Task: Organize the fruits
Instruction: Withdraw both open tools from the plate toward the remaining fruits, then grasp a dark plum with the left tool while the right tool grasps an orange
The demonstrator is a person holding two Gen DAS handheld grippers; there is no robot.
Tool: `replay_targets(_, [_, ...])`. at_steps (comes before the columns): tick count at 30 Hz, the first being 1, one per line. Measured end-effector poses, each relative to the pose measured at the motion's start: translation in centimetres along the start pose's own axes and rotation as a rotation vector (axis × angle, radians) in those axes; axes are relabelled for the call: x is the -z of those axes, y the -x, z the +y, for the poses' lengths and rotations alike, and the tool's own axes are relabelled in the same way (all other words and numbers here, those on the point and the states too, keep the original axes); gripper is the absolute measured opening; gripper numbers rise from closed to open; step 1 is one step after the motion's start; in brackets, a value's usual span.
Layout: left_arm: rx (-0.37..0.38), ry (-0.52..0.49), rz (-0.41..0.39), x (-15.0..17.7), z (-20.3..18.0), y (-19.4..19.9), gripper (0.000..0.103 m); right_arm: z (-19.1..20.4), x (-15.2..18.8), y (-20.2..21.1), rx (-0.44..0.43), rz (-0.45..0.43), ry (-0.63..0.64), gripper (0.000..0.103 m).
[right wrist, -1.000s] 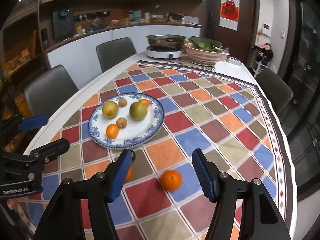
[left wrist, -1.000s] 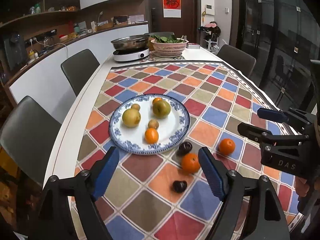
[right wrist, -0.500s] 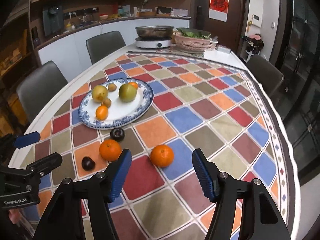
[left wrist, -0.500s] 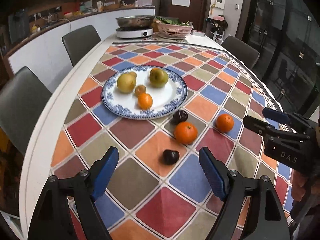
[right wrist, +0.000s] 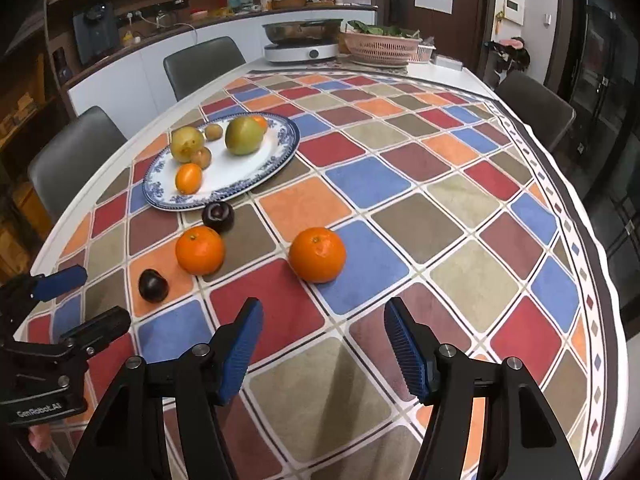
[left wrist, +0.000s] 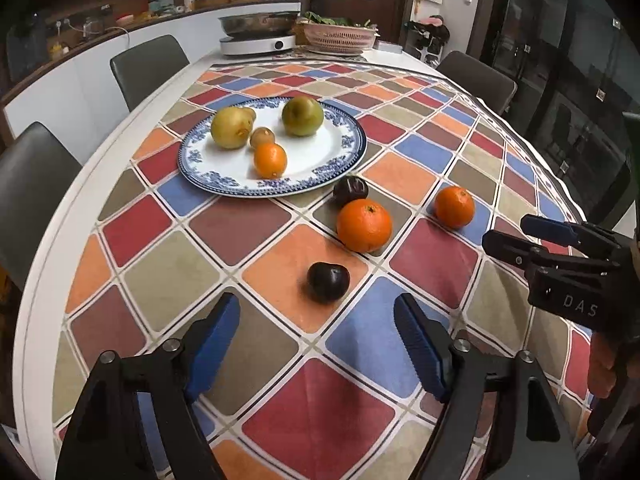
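Observation:
A blue-and-white plate (left wrist: 344,140) (right wrist: 280,152) holds two yellow-green pears, small kiwis and a small orange (left wrist: 270,160). On the checked cloth in front of it lie two dark plums (left wrist: 328,282) (left wrist: 351,190) and two oranges (left wrist: 363,225) (left wrist: 454,206). My left gripper (left wrist: 318,340) is open and empty, just short of the near plum. My right gripper (right wrist: 322,344) is open and empty, just short of the right orange (right wrist: 317,255). Each gripper shows at the edge of the other's view.
A hotplate with a steel pan (left wrist: 258,36) and a pink basket of greens (left wrist: 340,36) stand at the table's far end. Grey chairs (left wrist: 148,68) line the left side and another (right wrist: 536,108) the right. The white table edge (left wrist: 52,240) runs close on the left.
Both grippers have come down and forward toward the loose fruit on the cloth. The near plum and the right orange now sit close ahead of the open fingers. No fruit has moved.

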State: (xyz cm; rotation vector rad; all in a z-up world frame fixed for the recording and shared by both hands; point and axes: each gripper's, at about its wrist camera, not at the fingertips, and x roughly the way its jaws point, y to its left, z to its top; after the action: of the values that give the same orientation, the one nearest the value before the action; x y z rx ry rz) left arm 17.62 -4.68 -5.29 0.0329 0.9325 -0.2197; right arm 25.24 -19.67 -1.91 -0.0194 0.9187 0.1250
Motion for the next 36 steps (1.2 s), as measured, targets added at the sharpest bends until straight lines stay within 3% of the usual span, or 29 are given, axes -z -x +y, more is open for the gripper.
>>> replay_targets(11, [0.052, 0.000, 0.052, -0.4, 0.1, -2.8, 0.056, 0.0, -1.1, -2.5, -0.029, 0.015, 0.025, 0.063])
replay_targets(14, [0.059, -0.002, 0.062, -0.9, 0.1, -3.2, 0.045, 0.1, -1.5, -3.2, -0.029, 0.022, 0.029, 0.062])
replay_targets(19, [0.061, -0.003, 0.072, -1.6, 0.0, -3.8, 0.043, 0.0, -2.3, -4.1, -0.047, 0.041, 0.022, 0.057])
replay_targets(25, [0.066, 0.008, 0.092, -1.9, -0.1, -4.3, 0.033, -0.3, -2.6, -5.3, -0.075, 0.076, -0.001, 0.051])
replay_targets(27, [0.068, 0.015, 0.091, -2.0, 0.0, -4.3, 0.028, -0.3, -2.6, -5.6, -0.077, 0.083, -0.003, 0.045])
replay_targets(36, [0.083, 0.028, 0.083, -2.1, 0.1, -3.8, 0.028, 0.0, -2.4, -5.4, -0.074, 0.070, 0.005, 0.041])
